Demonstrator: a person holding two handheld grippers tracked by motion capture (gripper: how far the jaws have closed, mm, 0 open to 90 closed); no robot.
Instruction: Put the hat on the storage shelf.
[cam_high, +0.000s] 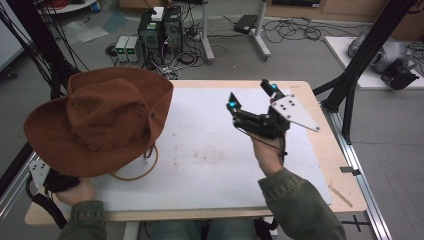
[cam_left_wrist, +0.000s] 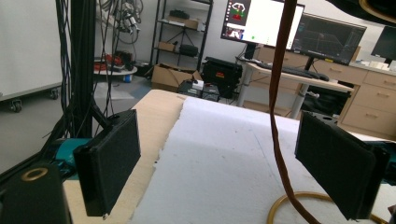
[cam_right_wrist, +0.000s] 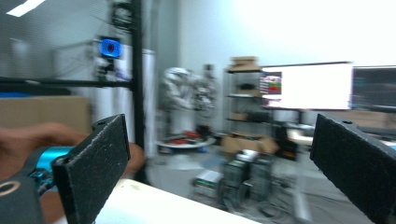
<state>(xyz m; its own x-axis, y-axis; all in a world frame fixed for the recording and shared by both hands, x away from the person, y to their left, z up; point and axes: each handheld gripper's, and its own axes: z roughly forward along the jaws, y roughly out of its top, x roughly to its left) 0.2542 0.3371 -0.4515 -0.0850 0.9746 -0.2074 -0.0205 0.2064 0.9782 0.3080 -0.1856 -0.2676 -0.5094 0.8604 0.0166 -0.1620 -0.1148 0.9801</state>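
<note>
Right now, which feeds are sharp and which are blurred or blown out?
High view: sharp and evenly lit; hat and right gripper read clearly. Left gripper view: mostly sharp; the monitor is bright but readable, the hat cord crisp. Right gripper view: motion-blurred background, overexposed at the upper right wall, monitor washed out; only its own jaws look crisp.

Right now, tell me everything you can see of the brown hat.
The brown hat is a wide-brimmed, cowboy-style hat in a rust-brown, suede-like material, with cross-stitching around the crown. It is at the table's left edge, tilted, its brim overhanging the side. A brown cord hangs from it and loops on the white mat.
</note>
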